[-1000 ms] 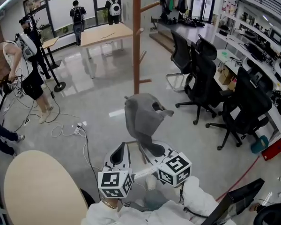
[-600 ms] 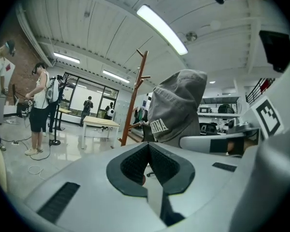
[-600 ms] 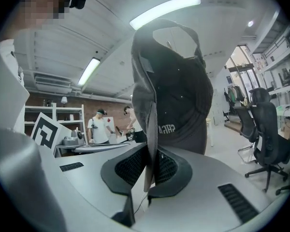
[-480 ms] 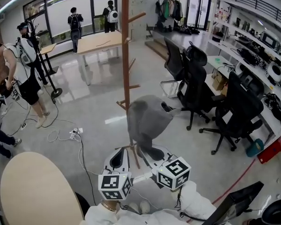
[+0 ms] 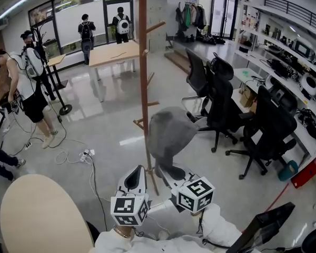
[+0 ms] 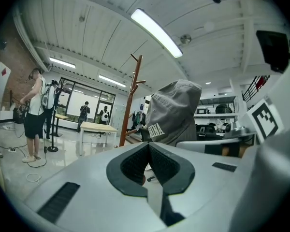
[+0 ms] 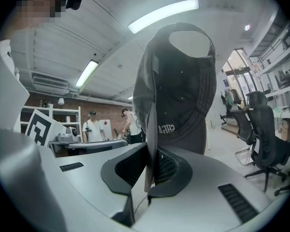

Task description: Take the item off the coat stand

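A grey cap (image 5: pixel 170 132) hangs in the air just right of the brown wooden coat stand (image 5: pixel 142 62), clear of its pegs. My right gripper (image 5: pixel 168 168) is shut on the cap's brim from below. In the right gripper view the cap (image 7: pixel 183 91) rises above the jaws, and the brim is pinched edge-on in the right gripper (image 7: pixel 152 161). My left gripper (image 5: pixel 139 168) is beside it, lower left of the cap, shut with nothing in it. In the left gripper view the left gripper (image 6: pixel 148 148) points at the cap (image 6: pixel 174 111), with the stand (image 6: pixel 131 98) behind.
Black office chairs (image 5: pixel 221 101) stand to the right along a cluttered desk (image 5: pixel 284 67). A round beige table (image 5: pixel 42 215) is at the lower left. People stand at the left (image 5: pixel 29 80). A power strip and cables (image 5: pixel 87 153) lie on the floor. A wooden table (image 5: pixel 116 51) is behind.
The cap stays held in my right gripper and has drifted slightly right of the stand's pole. The view has shifted, so the stand now sits a little further left.
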Demonstrator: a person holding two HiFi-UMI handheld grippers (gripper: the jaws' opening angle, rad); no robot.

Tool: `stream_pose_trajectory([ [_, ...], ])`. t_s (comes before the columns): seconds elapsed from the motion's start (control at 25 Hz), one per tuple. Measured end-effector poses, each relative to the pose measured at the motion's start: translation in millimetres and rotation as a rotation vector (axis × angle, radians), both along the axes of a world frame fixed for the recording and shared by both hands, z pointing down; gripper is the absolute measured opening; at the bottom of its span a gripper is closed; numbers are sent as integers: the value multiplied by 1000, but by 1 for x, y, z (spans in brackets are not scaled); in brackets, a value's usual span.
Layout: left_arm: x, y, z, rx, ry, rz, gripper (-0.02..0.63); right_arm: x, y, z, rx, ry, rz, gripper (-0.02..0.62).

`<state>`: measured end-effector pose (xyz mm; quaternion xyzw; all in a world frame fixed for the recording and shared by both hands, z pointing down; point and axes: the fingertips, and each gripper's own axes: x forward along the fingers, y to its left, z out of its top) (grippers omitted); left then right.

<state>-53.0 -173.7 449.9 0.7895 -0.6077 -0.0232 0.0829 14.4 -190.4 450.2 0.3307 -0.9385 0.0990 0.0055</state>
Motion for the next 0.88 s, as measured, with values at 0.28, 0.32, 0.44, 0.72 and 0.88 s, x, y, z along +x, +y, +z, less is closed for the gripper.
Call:
stream_pose_trajectory([
  [0.28, -5, -7, 1, 0, 4, -9, 0, -3, -5, 1, 2, 2, 0, 23],
  [0.32, -4, -7, 0, 1, 4, -8, 0, -4, -5, 0, 3, 0, 0, 23],
  [0.44, -5, -8, 0, 4, 6, -7, 0, -7, -5, 2, 4, 1, -4, 23],
  [0.72, -9, -9, 2, 2, 17, -12, 0, -12, -5, 6, 10, 15, -10, 23],
  [0.88, -14, -7, 2, 2, 20, -15, 0, -16, -2, 5, 15, 22, -8, 23],
])
